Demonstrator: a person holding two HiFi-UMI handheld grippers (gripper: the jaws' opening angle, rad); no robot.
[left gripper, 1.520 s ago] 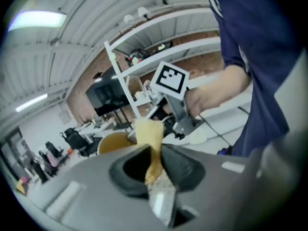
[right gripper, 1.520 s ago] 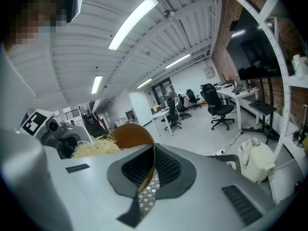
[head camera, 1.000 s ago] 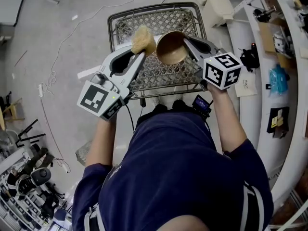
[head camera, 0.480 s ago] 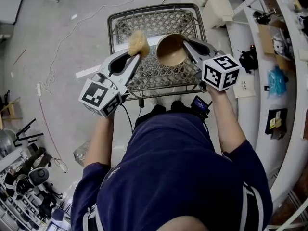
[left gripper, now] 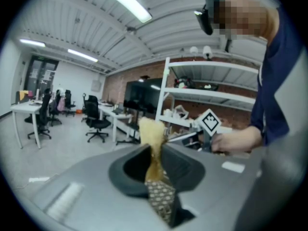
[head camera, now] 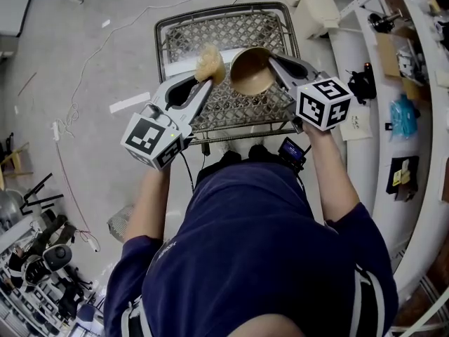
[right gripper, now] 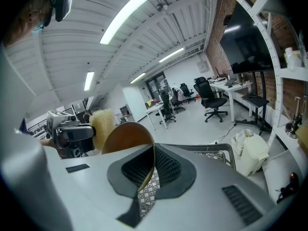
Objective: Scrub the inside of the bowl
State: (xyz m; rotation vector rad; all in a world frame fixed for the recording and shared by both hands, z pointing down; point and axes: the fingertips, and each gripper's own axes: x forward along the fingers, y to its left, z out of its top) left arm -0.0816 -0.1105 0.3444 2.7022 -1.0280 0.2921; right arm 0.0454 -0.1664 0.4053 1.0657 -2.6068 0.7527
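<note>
L gripper (head camera: 205, 81) pinches a yellow sponge (head camera: 209, 63): jaws pressed onto its lower part, fluffy top sticking out past the tips. L gripper view agrees: sponge (left gripper: 152, 131) is squeezed thin btwn the dark pads of the L gripper (left gripper: 155, 153).

R gripper (head camera: 272, 67) clamps the bowl (head camera: 251, 72) by its rim, at the bowl's 3 o'clock edge in head view. In R gripper view the thin wall of the bowl (right gripper: 126, 136) is caught btwn the jaws of the R gripper (right gripper: 152, 154), one pad inside, one outside.

Bowl is brown, held in the air over the wire basket (head camera: 210, 30), tipped so the open side faces up & toward 9 o'clock, i.e. toward the sponge. Sponge sits at the bowl's 9 o'clock, right at the rim; can't tell if they touch. In R gripper view the sponge (right gripper: 102, 125) is also at the bowl's 9 o'clock, partly behind the rim.

Basket is at the person's 12 o'clock, w/ both grippers over its near half. White bin (head camera: 317, 11) at the basket's 1 o'clock. Curved white bench (head camera: 361, 69) runs along the 3 o'clock side w/ small items on it. Thin cable (head camera: 98, 48) lies on the grey floor at 10 o'clock.
</note>
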